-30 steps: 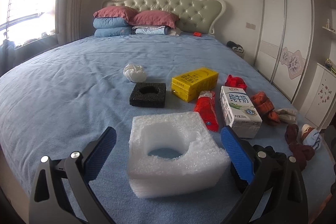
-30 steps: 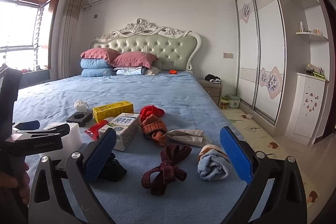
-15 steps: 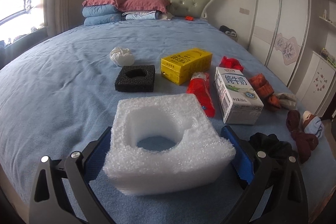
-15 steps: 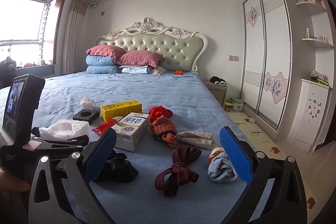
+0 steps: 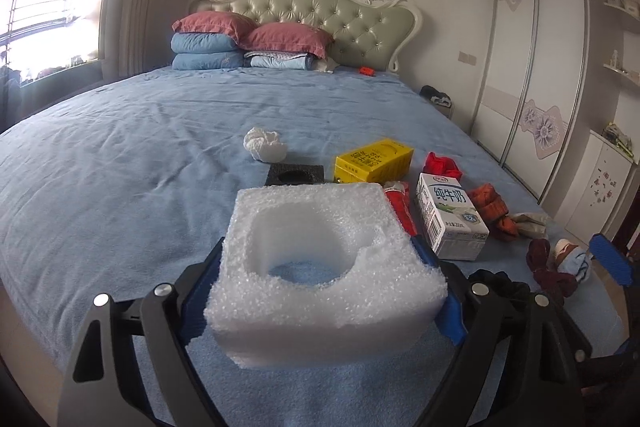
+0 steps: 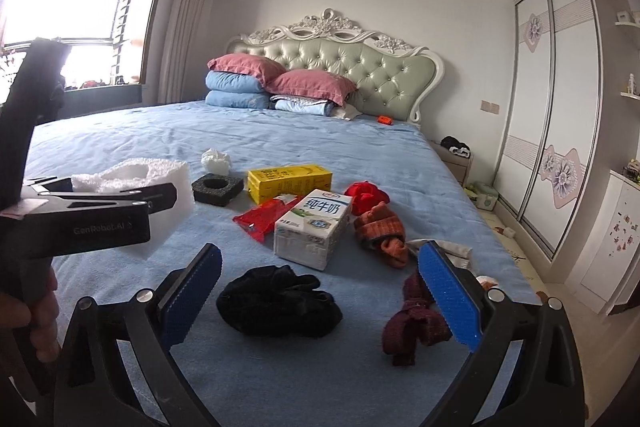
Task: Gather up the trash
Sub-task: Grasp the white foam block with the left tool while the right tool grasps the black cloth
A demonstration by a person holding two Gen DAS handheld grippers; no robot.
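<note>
Left wrist view: the left claw (image 5: pixel 324 291) is clamped on one white foam block (image 5: pixel 326 275), its blue pads pressed against both side walls, the block raised off the blue bedspread (image 5: pixel 120 167). Ahead of it lie one black foam square (image 5: pixel 294 174), one crumpled white tissue (image 5: pixel 265 145), one yellow carton (image 5: pixel 374 161), one red wrapper (image 5: pixel 400 205) and one milk carton (image 5: pixel 450 221). To the claw's left the bedspread runs bare to its edge.

In the right wrist view, the right claw (image 6: pixel 320 297) hangs released, jaws wide apart, over one black sock bundle (image 6: pixel 278 301), with one maroon sock bundle (image 6: pixel 414 319) at its right finger. The bed's edge and floor lie just right of it.
</note>
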